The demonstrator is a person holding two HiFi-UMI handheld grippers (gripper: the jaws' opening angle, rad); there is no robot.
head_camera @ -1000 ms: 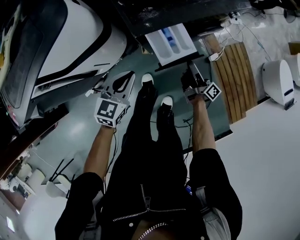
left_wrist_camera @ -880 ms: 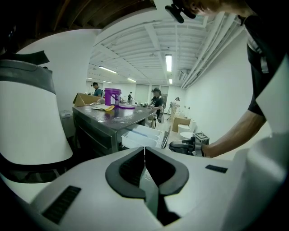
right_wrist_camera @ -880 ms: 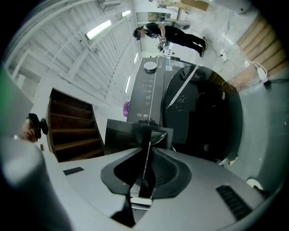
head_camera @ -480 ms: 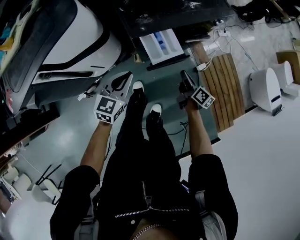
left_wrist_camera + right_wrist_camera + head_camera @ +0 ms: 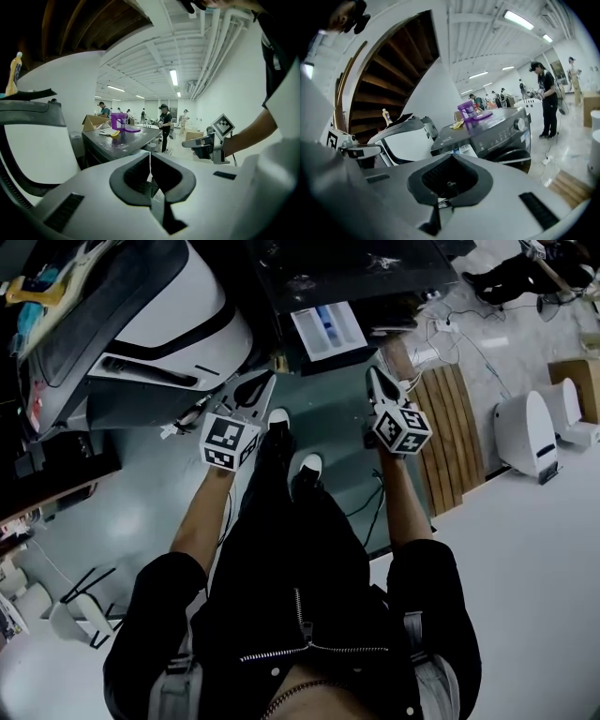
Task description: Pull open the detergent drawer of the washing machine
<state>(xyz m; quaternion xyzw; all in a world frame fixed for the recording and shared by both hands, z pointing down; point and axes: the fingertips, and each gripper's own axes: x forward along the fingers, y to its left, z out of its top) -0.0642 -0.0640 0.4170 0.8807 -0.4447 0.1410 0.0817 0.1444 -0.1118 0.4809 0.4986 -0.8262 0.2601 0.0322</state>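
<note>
At upper centre the detergent drawer (image 5: 328, 331) is already pulled out, and the left gripper (image 5: 263, 382) and right gripper (image 5: 374, 373) are closed on nothing.

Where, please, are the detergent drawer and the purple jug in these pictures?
detergent drawer (image 5: 328, 334): head view, on its white tray.
purple jug (image 5: 467, 111): right gripper view, on its body.

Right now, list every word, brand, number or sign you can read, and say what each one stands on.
No text can be read in any view.
Control panel of the washing machine: marks too small to read.
Label on the bottle: blurred.
On the left gripper, the cube: black-and-white squares, no letters.
On the right gripper, its cube: the same.
</note>
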